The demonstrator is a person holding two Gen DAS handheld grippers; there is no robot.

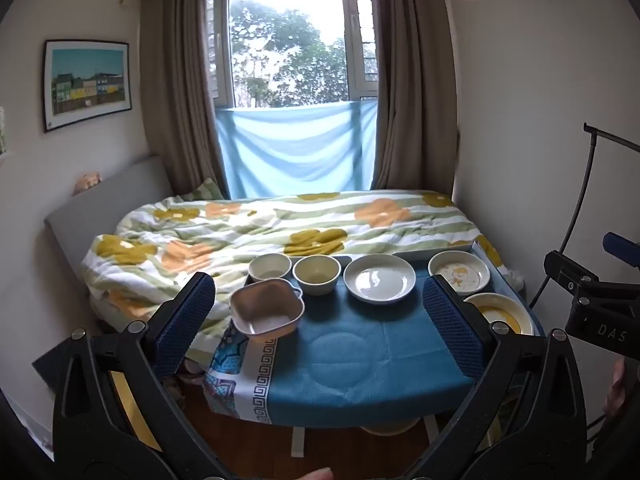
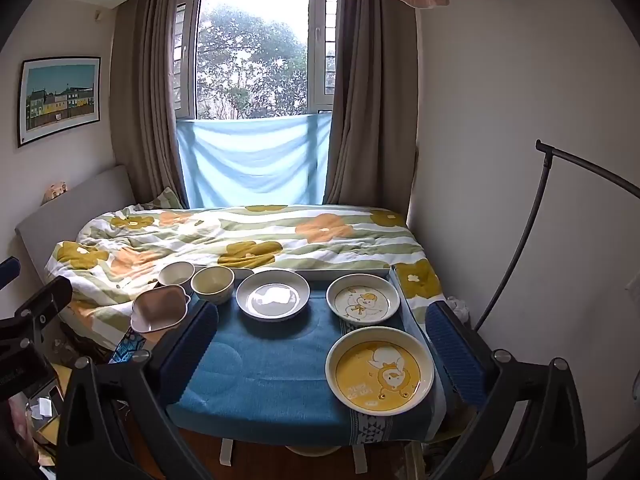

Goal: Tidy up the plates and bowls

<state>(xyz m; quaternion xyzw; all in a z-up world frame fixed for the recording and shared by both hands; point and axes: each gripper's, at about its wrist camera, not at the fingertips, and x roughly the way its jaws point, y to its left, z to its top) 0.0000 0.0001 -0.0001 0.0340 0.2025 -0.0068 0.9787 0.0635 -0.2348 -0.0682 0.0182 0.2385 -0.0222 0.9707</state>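
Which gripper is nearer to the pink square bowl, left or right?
Left. The pink square bowl sits just ahead of the left gripper; the right gripper is farther, off to the bowl's right.

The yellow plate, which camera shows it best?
The right wrist view: the yellow plate lies whole and near, with its cartoon print plain to see, between the open right gripper fingers. The left wrist view shows only part of it, at the table's right edge, cut off behind a finger of the left gripper.

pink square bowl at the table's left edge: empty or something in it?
Empty. In both wrist views the pink square bowl stands upright and shows only its bare inner floor, nothing inside.
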